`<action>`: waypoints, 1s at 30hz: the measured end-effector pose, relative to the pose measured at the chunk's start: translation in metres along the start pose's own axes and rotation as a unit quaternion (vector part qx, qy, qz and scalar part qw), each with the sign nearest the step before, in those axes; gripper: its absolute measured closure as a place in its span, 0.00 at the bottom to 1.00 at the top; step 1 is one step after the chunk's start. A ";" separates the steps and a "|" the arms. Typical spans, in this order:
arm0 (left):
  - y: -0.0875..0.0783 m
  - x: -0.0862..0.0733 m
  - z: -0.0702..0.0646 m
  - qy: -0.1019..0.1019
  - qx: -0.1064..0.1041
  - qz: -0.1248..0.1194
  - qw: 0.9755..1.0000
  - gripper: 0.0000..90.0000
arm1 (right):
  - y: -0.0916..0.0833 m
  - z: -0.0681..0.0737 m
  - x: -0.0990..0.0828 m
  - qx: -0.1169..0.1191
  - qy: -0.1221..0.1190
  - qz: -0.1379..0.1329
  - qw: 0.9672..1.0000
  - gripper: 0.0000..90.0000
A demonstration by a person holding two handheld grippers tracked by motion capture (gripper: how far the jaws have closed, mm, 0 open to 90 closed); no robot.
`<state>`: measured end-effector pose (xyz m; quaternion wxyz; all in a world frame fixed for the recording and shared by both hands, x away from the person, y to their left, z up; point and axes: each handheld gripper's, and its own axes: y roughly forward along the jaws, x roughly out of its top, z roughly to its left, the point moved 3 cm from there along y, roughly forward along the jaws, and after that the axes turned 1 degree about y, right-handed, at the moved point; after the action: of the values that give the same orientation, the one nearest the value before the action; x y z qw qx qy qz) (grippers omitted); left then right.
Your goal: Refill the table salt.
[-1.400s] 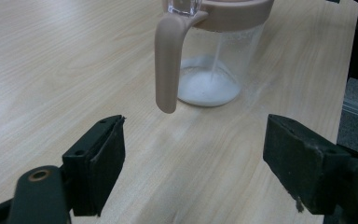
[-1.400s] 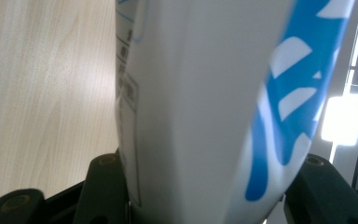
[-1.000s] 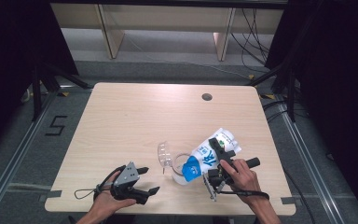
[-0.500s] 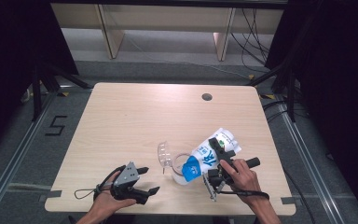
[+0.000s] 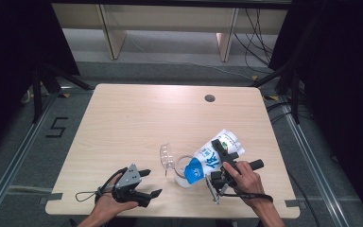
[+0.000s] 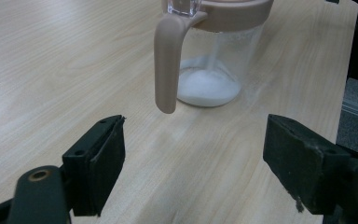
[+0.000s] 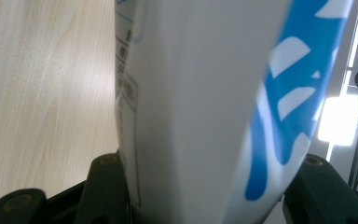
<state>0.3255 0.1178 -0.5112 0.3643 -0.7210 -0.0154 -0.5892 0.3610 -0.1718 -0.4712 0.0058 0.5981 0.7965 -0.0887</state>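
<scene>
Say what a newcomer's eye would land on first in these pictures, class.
The blue-and-white bag, tipped over the clear pitcher near the table's front edge, clamped in the right hand-held gripper. White powder sits piled in the pitcher's bottom. At front left, the left hand-held gripper rests open, jaws toward the pitcher's beige handle.

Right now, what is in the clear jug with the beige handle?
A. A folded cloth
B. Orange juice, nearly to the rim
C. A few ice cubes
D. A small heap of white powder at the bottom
D: the left gripper view shows a low white heap of powder on the floor of the clear jug.
</scene>
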 end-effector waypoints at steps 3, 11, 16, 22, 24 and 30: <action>0.000 0.000 0.000 -0.001 0.000 0.000 1.000 0.23 | 0.001 -0.003 0.001 -0.008 -0.015 -0.008 1.000 0.57; 0.000 0.000 0.000 -0.001 0.000 0.000 1.000 0.23 | 0.001 -0.003 0.001 -0.013 -0.012 -0.013 1.000 0.57; 0.000 0.000 0.000 0.001 0.000 0.000 1.000 0.23 | 0.002 -0.007 0.003 -0.017 -0.043 -0.022 0.999 0.57; 0.000 0.000 0.000 -0.001 0.000 0.000 1.000 0.23 | 0.001 -0.005 0.002 -0.016 -0.032 -0.016 0.999 0.57; 0.000 0.000 0.000 -0.001 0.000 0.000 1.000 0.23 | 0.000 0.001 0.001 -0.017 0.008 -0.003 1.000 0.57; 0.000 0.000 0.000 -0.001 0.000 0.000 1.000 0.23 | 0.000 -0.004 0.002 -0.014 -0.022 -0.008 1.000 0.57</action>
<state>0.3253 0.1178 -0.5112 0.3641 -0.7216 -0.0158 -0.5886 0.3610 -0.1696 -0.4679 0.0308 0.5892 0.8023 -0.0903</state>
